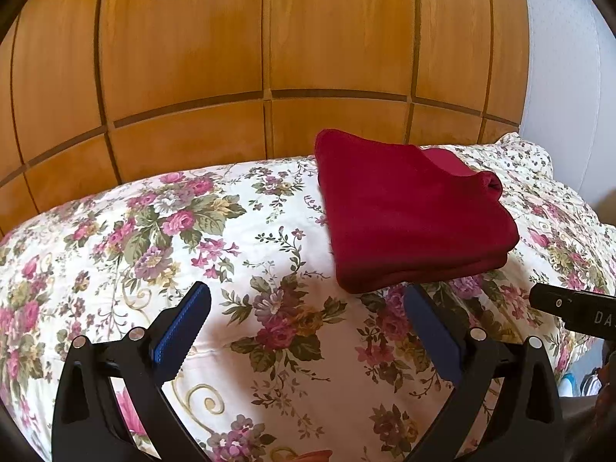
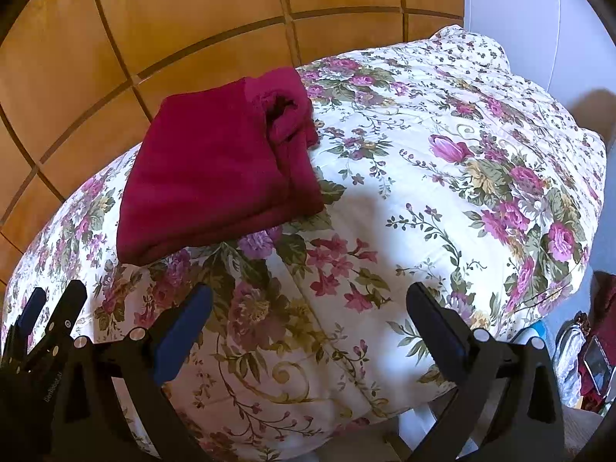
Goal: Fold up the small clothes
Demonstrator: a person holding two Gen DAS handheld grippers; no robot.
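A dark red garment (image 1: 412, 208) lies folded in a thick rectangle on the floral bed cover (image 1: 192, 238). In the right wrist view the garment (image 2: 215, 181) sits at the upper left, with a bunched opening at its far right corner. My left gripper (image 1: 308, 308) is open and empty, just in front of the garment's near edge. My right gripper (image 2: 308, 308) is open and empty, above the cover to the right of the garment. The left gripper (image 2: 50, 308) also shows at the lower left of the right wrist view.
A wooden panelled wall (image 1: 250, 57) stands right behind the bed. A white wall (image 1: 569, 77) is at the right. The cover's edge (image 2: 423, 396) drops off at the lower right, with cluttered items (image 2: 593, 358) beyond it.
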